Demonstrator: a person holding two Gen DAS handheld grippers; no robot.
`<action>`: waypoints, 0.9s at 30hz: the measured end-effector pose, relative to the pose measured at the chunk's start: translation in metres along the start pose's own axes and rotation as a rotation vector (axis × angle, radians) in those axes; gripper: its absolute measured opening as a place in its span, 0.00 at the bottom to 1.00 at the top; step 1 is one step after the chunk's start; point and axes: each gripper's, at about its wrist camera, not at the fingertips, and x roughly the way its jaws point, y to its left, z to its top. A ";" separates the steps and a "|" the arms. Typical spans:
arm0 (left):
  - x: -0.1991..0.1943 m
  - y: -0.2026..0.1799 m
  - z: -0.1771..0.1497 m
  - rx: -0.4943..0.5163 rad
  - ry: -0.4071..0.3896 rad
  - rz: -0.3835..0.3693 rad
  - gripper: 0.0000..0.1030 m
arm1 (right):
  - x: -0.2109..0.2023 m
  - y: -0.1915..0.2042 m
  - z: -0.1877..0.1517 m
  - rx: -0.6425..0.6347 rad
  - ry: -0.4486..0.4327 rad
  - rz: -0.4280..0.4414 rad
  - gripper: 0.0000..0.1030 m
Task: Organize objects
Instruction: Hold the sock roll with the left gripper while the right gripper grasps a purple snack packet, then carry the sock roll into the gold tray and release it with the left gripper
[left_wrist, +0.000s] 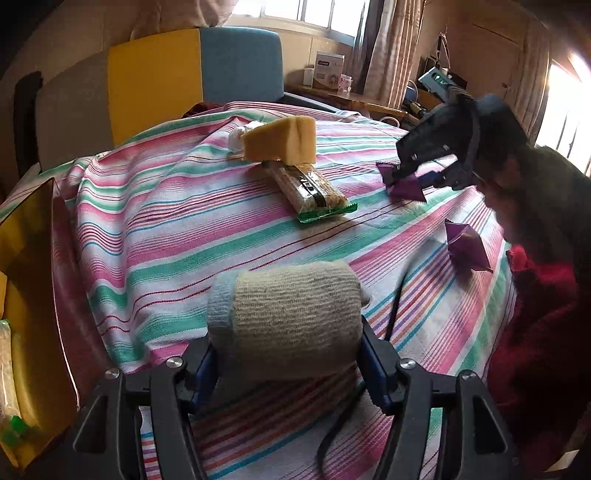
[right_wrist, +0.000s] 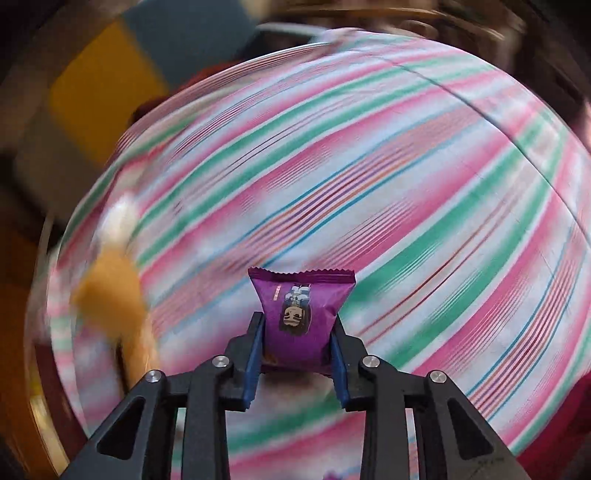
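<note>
Purple snack packet (right_wrist: 300, 325) points lengthwise away from the right hand-held gripper (right_wrist: 298, 354).

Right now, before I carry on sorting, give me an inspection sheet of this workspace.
Surface: pink, green and white striped cloth, wrinkled, covering the table.
Job's things: grey-beige knitted roll; purple foil snack packet; second purple packet lying loose; clear-wrapped cracker bar with green ends; yellow sponge block resting on the bar's far end.
Clutter: gold-lined box at the left edge, holding packets.
Tongs: left tongs shut on the roll; right tongs shut on the packet.
Cables: black cord under the left tongs.
Surroundings: yellow and blue chair, curtained window.
</note>
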 end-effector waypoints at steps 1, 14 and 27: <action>0.001 -0.001 0.000 0.004 0.000 0.007 0.64 | -0.002 0.007 -0.007 -0.049 0.007 0.008 0.31; -0.002 -0.001 0.004 0.008 0.031 0.029 0.62 | 0.009 0.048 -0.041 -0.312 -0.014 -0.082 0.34; -0.087 0.024 0.027 -0.136 -0.097 0.077 0.61 | 0.014 0.053 -0.038 -0.356 -0.039 -0.113 0.35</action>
